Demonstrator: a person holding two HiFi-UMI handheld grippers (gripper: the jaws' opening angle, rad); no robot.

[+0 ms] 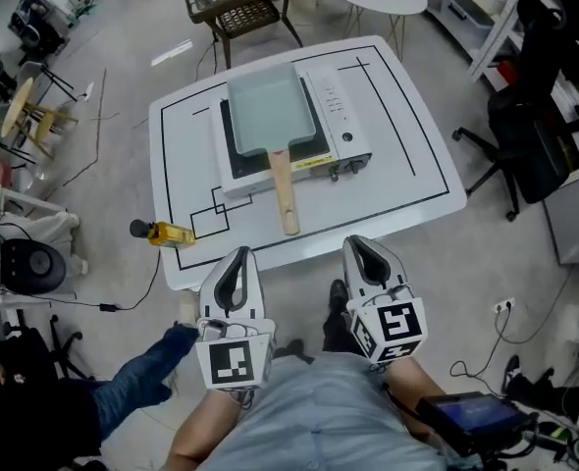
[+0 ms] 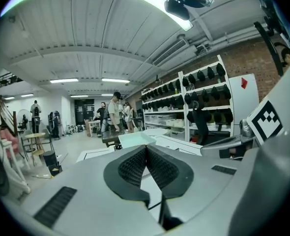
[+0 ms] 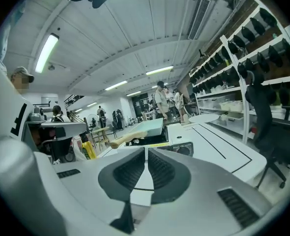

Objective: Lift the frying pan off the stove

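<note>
The left gripper (image 1: 236, 255) and the right gripper (image 1: 361, 244) both have their jaws closed together, with nothing between them, near the front edge of the table (image 1: 437, 180). The frying pan (image 1: 270, 114) sits on the stove (image 1: 341, 126) and hides its burner. Its wooden handle (image 1: 286, 196) points toward the grippers.

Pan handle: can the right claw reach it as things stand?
Probably yes. The wooden handle sticks out off the stove toward the right claw, with only bare table between. The claw is shut, so it must open first.
</note>
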